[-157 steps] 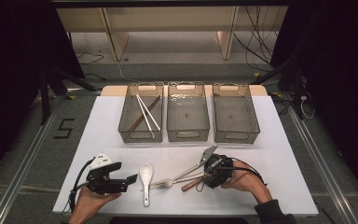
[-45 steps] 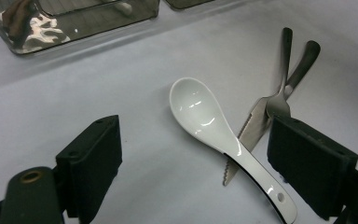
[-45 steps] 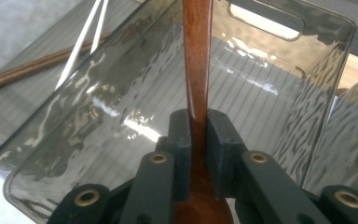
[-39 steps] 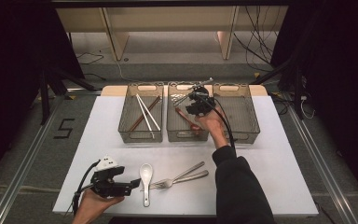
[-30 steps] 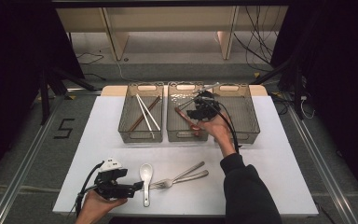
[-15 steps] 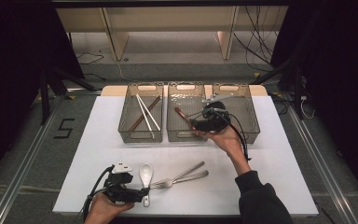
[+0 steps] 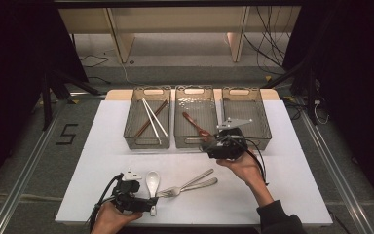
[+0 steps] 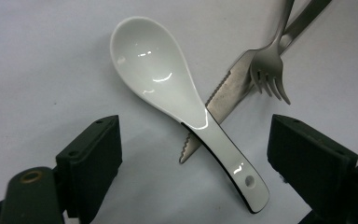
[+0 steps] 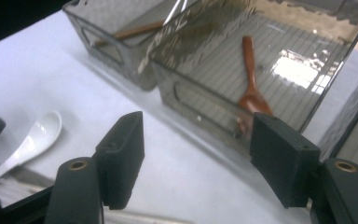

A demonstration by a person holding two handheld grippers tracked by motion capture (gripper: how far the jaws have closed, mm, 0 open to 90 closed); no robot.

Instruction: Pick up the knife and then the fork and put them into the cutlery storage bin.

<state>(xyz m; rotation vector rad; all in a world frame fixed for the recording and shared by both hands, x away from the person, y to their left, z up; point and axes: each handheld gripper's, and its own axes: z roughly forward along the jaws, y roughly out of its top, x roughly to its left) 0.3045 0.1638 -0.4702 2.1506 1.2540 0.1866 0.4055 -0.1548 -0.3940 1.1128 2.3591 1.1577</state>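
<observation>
Left gripper [image 8: 186,154] hovers with jaws wide astride the handle of the glossy white ceramic soup spoon [image 8: 168,88], which lies on the white tabletop [image 7: 292,185] across a serrated steel knife [image 8: 223,98]; closing squarely comes next.

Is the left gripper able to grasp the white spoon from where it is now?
Probably yes. The left gripper is open, with the white spoon handle lying between its jaws. But the handle rests across the knife blade, so the knife may shift.
</observation>
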